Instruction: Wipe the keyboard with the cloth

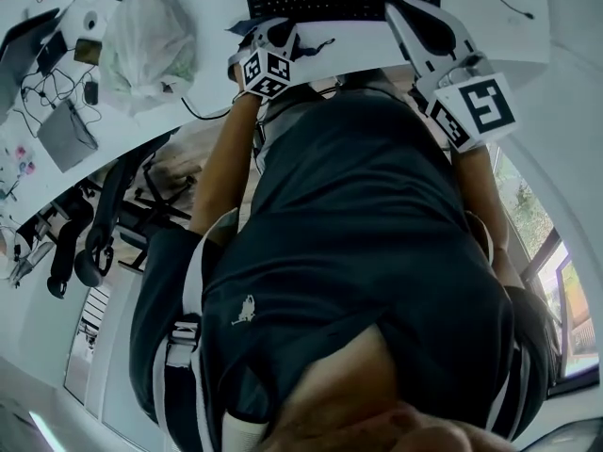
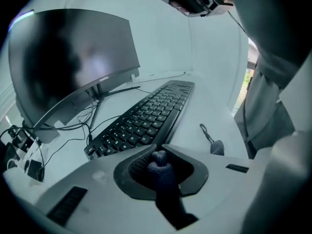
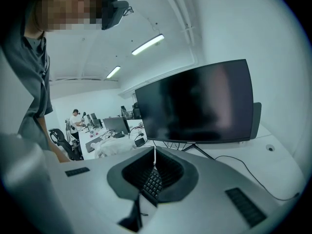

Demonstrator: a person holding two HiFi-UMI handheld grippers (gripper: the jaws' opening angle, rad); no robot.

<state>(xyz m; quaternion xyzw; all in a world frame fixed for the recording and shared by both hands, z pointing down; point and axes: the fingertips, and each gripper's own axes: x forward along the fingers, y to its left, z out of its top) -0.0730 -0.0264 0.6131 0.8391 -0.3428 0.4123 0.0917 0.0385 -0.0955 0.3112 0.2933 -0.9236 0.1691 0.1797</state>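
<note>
**Progress.** Wiping does not appear to be under way. The cloth [image 2: 163, 179] is in hand but is not on the keys. Nothing shows whether any part of the keyboard [image 2: 146, 117] has been cleaned. By my judgement the pick-up is done and the wiping passes are all left to do.

**Left gripper** [image 2: 158, 156]. Its 2 jaws are clamped on the dark blue cloth. A bunched end pokes up between the pads and the rest trails down out of sight. A small grey-blue piece with a thin loop lies on the bench [image 2: 204, 111] just right of the jaws. I cannot tell whether it belongs to the cloth.

**Right gripper** [image 3: 154, 161]. Its jaws are drawn together at the tips with nothing between them. Keys show through the gap below the tips, so it hangs above the keyboard's right end, facing the dark monitor [image 3: 195, 101].

**Position of task items.** The keyboard lies flat on the bench in front of the monitor. In the left gripper view it runs ahead and to the left of the jaws, near but not touching. In the head view the left gripper sits just off the keyboard's near left edge. The cloth needs to go forward and down onto the keys.
</note>
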